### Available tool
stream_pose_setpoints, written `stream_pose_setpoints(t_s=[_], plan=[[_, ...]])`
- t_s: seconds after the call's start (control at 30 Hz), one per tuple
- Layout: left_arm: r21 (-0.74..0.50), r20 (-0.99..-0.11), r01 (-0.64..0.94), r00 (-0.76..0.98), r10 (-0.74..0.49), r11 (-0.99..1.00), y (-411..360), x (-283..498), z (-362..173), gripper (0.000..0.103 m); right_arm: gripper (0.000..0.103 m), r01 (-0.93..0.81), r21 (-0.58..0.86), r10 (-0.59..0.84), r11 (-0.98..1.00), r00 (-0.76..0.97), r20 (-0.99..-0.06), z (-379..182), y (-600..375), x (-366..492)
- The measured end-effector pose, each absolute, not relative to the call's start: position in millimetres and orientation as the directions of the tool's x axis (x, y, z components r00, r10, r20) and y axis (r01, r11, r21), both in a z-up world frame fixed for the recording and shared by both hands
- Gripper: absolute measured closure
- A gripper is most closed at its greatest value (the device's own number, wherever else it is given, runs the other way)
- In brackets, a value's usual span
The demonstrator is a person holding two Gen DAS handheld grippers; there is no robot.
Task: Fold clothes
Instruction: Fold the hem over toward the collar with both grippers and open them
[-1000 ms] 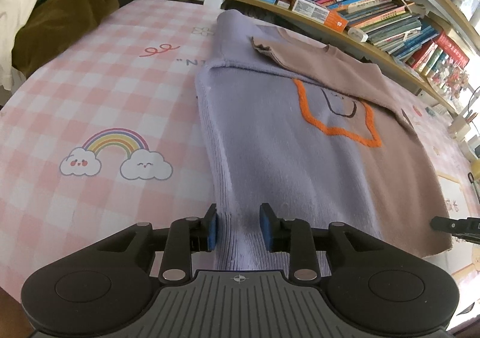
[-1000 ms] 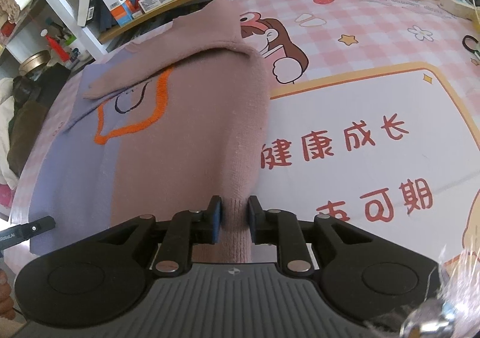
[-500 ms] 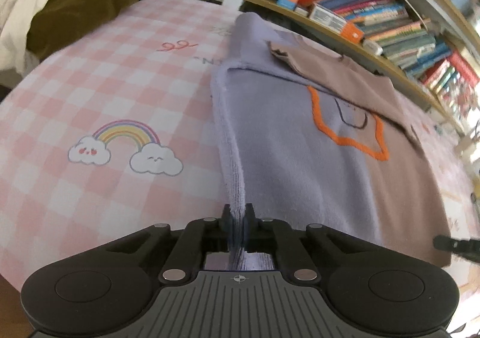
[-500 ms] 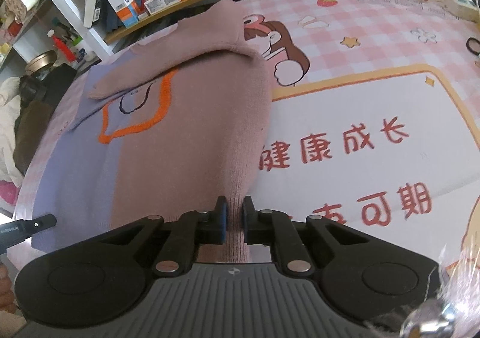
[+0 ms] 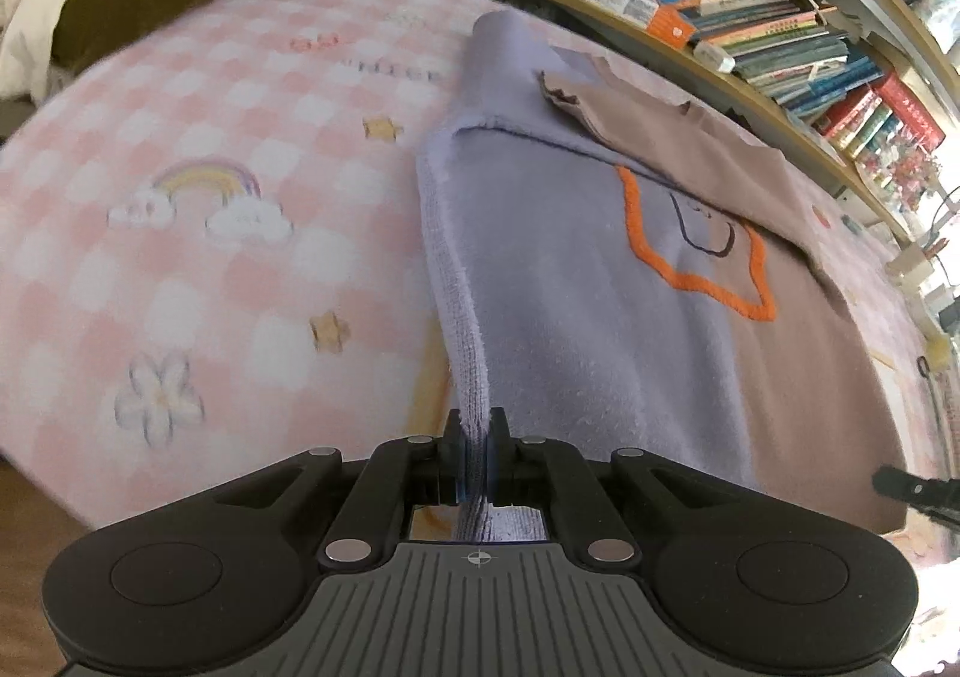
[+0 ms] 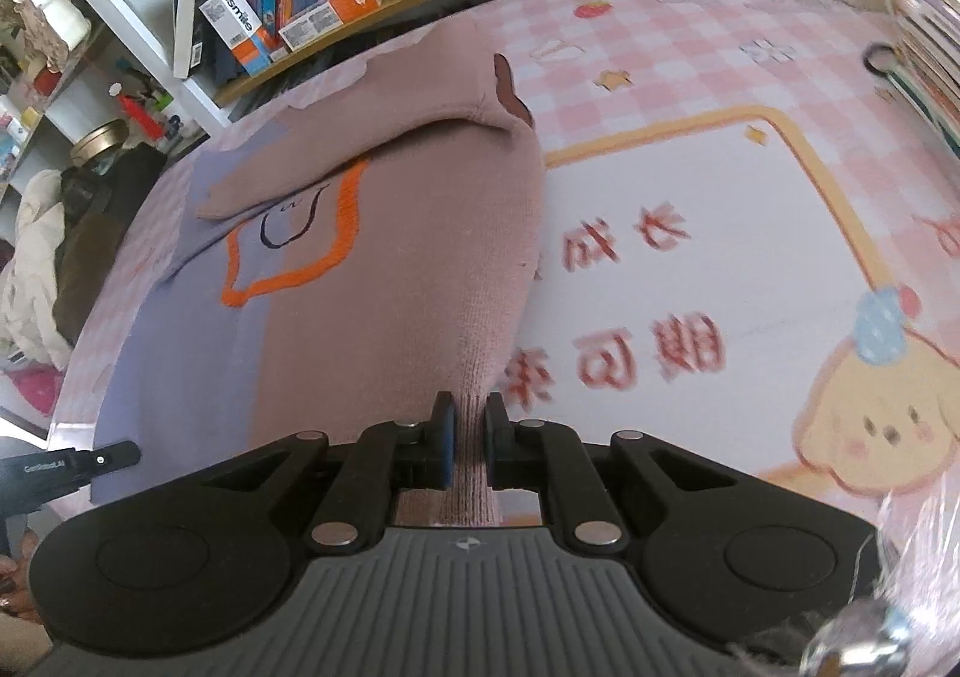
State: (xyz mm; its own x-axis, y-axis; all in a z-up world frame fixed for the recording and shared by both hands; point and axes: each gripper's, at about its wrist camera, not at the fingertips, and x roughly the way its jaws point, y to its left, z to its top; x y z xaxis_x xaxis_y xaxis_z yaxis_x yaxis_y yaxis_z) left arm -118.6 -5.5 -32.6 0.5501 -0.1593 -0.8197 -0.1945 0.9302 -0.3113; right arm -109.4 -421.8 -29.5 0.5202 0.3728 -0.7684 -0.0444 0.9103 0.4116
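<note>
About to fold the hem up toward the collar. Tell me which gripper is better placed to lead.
Neither clearly: the left gripper is shut on the lilac hem corner of the sweater, the right gripper on its brown corner. Likely lift both together.

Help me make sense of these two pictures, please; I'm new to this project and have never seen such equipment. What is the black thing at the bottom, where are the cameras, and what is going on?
There is no robot here: a person holds a two-finger grasping tool in each hand, and each tool carries a wide-angle camera looking forward along its fingers. The black shape at the bottom of each picture is that tool.

One picture comes from the left tool, the other from the right tool. Both look over a pink checked table mat with cartoon prints, and bookshelves behind it.

On the mat lies a two-coloured sweater, lilac on one half and brownish pink on the other, its sleeves already folded across the chest. Each tool is shut on the near hem: the left on the lilac corner, the right on the pink corner.
</note>
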Motion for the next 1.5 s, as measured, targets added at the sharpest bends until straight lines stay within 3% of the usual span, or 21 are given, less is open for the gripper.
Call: stream_pose_setpoints(t_s=[0.2,0.33,0.6,0.77,1.03,1.27,1.5], plan=[[-0.351,-0.834,-0.207,0.512,-0.204,0.913,-16.4,-151.6,-30.7,0.099,0.094,-0.054,0.449,0.419,0.892,0.472,-0.776,-29.4,-450.9,-143.6],[-0.419,-0.794,-0.228,0.562,-0.233,0.879,-15.0,-155.4,-20.4,0.099,0.094,-0.056,0.469,0.440,0.882,0.455,-0.774,-28.9,-466.2,-160.5],[-0.558,-0.690,-0.254,0.670,-0.272,0.790,-11.0,-159.2,2.2,0.099,0.094,-0.149,0.509,0.494,0.848,0.574,-0.654,20.2,-474.8,-148.2],[-0.639,-0.589,-0.227,0.759,-0.278,0.735,-5.6,-124.6,20.3,0.098,0.094,-0.183,0.510,0.493,0.841,0.648,-0.581,42.7,-474.3,-114.5],[-0.619,-0.523,-0.173,0.818,-0.239,0.766,3.2,-50.4,54.0,0.098,0.094,-0.159,0.546,0.472,0.823,0.726,-0.500,64.3,-469.8,-46.4],[-0.595,-0.543,-0.179,0.808,-0.228,0.784,9.6,10.3,56.0,0.098,0.094,-0.117,0.525,0.421,0.843,0.751,-0.509,61.2,-452.8,19.3],[-0.567,-0.614,-0.216,0.754,-0.233,0.795,17.5,58.5,29.0,0.098,0.094,-0.055,0.471,0.362,0.880,0.721,-0.591,36.5,-435.5,70.5]])
